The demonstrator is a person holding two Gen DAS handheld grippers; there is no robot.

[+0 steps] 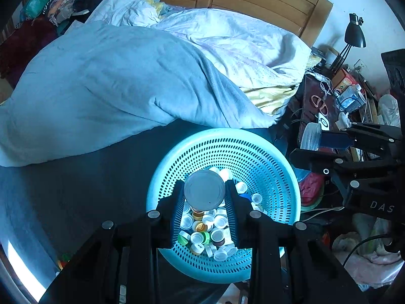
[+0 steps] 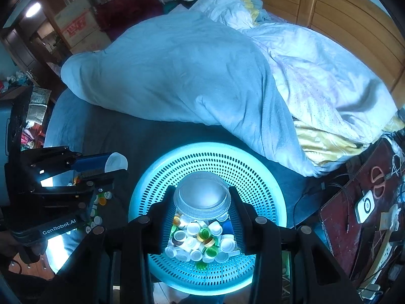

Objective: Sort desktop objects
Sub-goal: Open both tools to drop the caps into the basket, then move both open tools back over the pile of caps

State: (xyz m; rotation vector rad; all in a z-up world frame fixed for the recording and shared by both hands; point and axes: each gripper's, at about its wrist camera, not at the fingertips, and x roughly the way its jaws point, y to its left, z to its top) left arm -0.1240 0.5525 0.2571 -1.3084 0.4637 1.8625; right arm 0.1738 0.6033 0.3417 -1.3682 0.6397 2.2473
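You are holding a round grey lid [image 1: 204, 190] clenched in your left gripper [image 1: 204, 195] and a clear ribbed plastic lid [image 2: 202, 195] in your right gripper [image 2: 202, 200], above the perforated turquoise plastic basket [image 1: 253, 152] of bottle caps [image 1: 202, 230]; next, probably release both inside.

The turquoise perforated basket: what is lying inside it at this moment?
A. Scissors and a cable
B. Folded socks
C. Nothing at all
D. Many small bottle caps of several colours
D: in both wrist views the basket holds a heap of small bottle caps, mostly white with some green, yellow and brown ones, seen between the claw fingers.
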